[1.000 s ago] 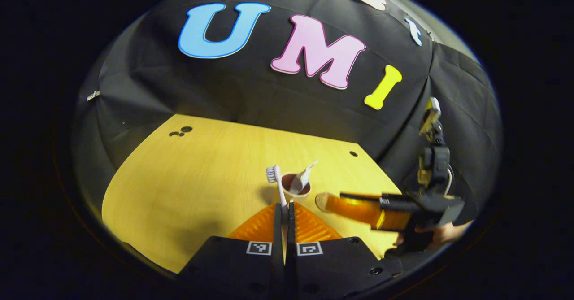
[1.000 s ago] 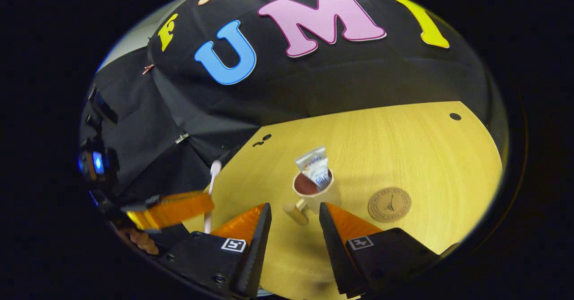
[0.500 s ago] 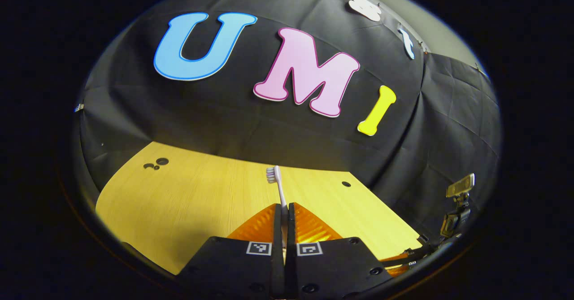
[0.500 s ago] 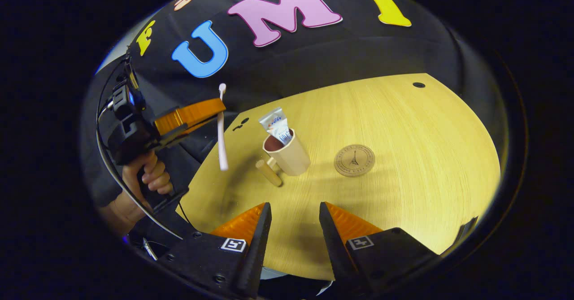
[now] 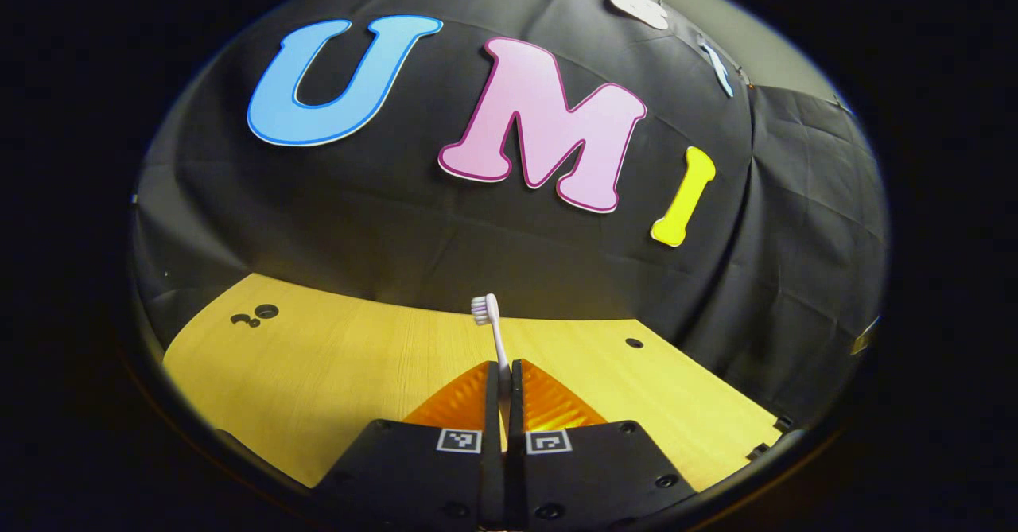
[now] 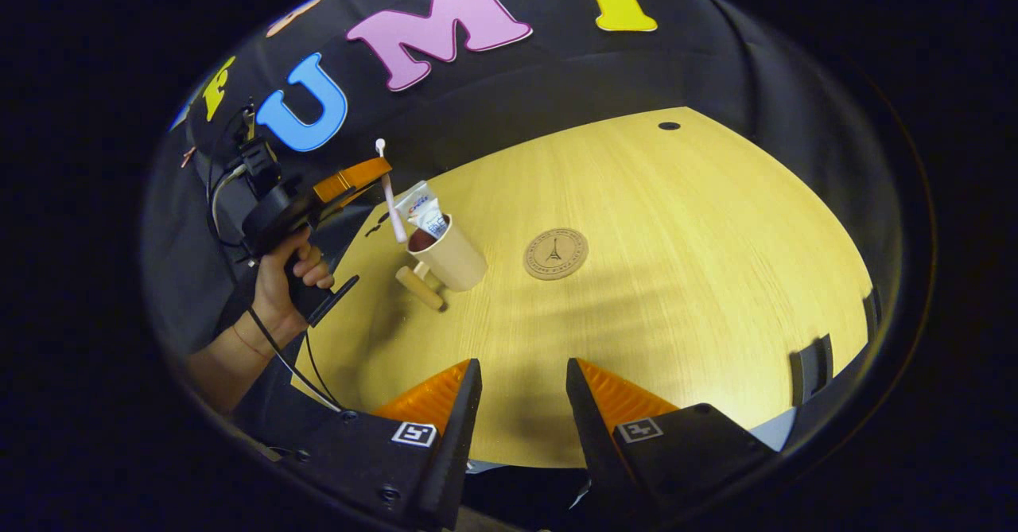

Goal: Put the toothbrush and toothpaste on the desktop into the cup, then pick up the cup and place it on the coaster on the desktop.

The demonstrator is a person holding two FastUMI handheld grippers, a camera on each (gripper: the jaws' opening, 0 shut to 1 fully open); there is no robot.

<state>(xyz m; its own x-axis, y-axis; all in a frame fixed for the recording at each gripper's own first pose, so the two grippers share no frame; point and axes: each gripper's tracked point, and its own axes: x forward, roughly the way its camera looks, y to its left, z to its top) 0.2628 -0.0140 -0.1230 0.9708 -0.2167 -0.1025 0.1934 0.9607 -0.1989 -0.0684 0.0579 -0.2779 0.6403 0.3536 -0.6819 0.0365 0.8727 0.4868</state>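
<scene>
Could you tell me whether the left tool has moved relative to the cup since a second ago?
Yes. In the right gripper view the left tool, shut on the toothbrush, has risen from table level to above the cup.

Claw-mounted views, shared desktop [image 5: 334,373]

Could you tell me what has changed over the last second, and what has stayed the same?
The right gripper has pulled back from the cup, still open and empty. The left gripper has carried the toothbrush up and over, so its lower end now hangs at the cup's rim. Unchanged: the left gripper stays shut on the toothbrush, the toothpaste stands in the cup, and the coaster lies bare on the table.
</scene>
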